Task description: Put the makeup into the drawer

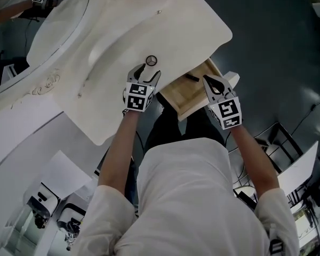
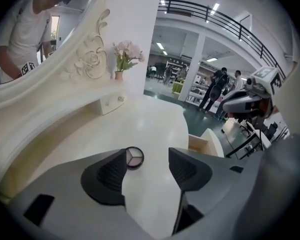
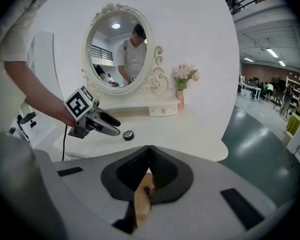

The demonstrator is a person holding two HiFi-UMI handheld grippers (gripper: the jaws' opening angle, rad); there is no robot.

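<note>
While your left tongs [image 2: 147,160] stand wide and hold nothing, the round makeup compact [image 2: 135,157] lies on the white tabletop [image 2: 155,126] just beyond their left-hand jaw. Your right tongs [image 3: 149,151] are closed together over the open wooden drawer [image 1: 188,96], possibly touching its edge.

The person wears a white short-sleeved T-shirt [image 1: 186,196]. The left gripper [image 1: 145,74] and the right gripper [image 1: 209,80] share one design: a light grey moulded body with two tapered fingers. The inner pads [image 2: 110,176] are dark and ribbed. Each unit carries a cube faced with black-and-white square markers: the left marker cube [image 1: 138,97] and the right marker cube [image 1: 227,112]. A thin black cable [image 3: 64,145] runs from the left gripper.
</note>
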